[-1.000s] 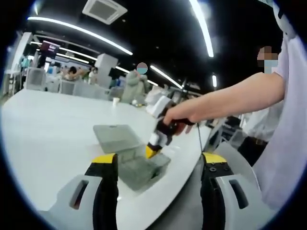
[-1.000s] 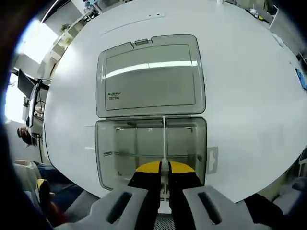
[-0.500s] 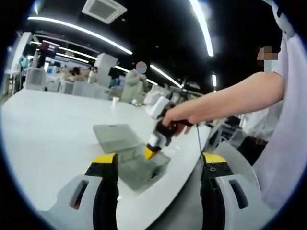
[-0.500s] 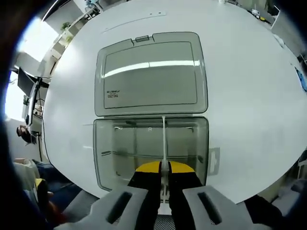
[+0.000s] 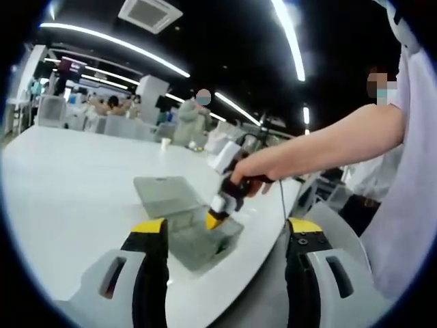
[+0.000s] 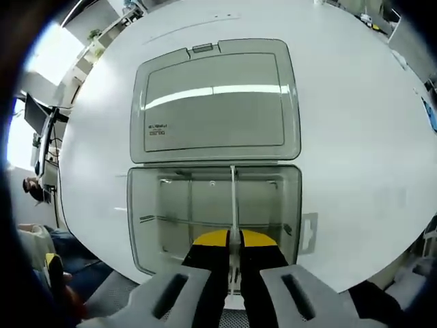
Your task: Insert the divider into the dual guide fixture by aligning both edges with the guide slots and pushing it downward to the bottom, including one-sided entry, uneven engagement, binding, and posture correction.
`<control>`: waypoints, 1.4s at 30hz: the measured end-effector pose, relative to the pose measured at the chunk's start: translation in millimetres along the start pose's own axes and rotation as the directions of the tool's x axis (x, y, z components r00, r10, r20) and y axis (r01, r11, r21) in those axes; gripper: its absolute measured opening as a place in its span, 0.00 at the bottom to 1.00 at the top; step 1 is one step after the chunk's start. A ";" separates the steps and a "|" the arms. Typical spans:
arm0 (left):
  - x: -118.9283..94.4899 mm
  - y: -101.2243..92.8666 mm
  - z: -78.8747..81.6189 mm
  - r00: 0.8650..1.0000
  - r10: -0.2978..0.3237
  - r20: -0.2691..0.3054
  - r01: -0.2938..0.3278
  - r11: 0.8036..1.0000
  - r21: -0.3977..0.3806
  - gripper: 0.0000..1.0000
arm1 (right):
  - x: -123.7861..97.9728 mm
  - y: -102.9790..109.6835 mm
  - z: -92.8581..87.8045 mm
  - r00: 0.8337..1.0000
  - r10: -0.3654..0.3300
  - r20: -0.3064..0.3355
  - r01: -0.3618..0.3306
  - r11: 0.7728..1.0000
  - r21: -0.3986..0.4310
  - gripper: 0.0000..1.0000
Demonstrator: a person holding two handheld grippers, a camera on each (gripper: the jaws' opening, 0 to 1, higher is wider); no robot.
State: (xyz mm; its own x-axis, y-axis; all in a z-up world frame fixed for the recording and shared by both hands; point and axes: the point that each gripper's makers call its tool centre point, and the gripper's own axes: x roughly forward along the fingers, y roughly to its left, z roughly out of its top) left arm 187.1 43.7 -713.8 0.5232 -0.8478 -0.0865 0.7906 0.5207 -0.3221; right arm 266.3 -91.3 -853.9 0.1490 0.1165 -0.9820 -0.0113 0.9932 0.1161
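In the right gripper view a clear grey box [image 6: 147, 205] lies open on the white table, its lid [image 6: 215, 102] folded flat beyond it. A thin pale divider [image 6: 233, 198] stands edge-on down the middle of the box, and my right gripper [image 6: 234, 240] is shut on its near end. In the left gripper view the same box [image 5: 194, 236] sits at the table's near edge, with the right gripper [image 5: 217, 217] pointing down into it, held by a person's hand. My left gripper [image 5: 225, 232] hovers well back from the box, open and holding nothing.
The white table [image 5: 61, 178] stretches away to the left and far side. The table's rounded edge [image 5: 263, 239] runs just right of the box. People and chairs sit in the distant background. A person's arm [image 5: 341, 140] crosses from the right.
The right gripper's camera has come slightly closer to the box, which looks a little larger. The left gripper has not moved.
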 end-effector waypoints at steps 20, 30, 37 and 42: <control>0.2 2.0 -0.8 1.000 0.009 -0.003 -0.009 1.000 -0.002 0.67 | 4.4 -2.2 -1.0 1.000 0.004 -0.004 -0.004 1.000 -0.007 0.00; 0.5 2.5 -0.2 1.000 0.013 -0.003 -0.013 1.000 -0.001 0.67 | 4.6 -1.8 1.1 1.000 0.008 -0.001 -0.008 0.999 -0.038 0.00; 0.5 1.7 -0.3 1.000 0.013 -0.005 -0.013 1.000 0.001 0.67 | 5.1 0.0 2.0 0.999 0.037 0.012 -0.037 0.999 -0.034 0.02; 0.0 1.5 -0.8 1.000 0.013 -0.008 -0.013 1.000 0.001 0.67 | 5.8 1.4 2.5 0.999 0.046 0.019 -0.045 0.998 -0.044 0.04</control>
State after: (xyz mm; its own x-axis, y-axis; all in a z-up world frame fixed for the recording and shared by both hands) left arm 188.0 44.3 -715.0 0.5309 -0.8417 -0.0978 0.7842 0.5318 -0.3197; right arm 269.6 -89.3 -859.1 0.1674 0.1622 -0.9725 -0.0619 0.9862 0.1538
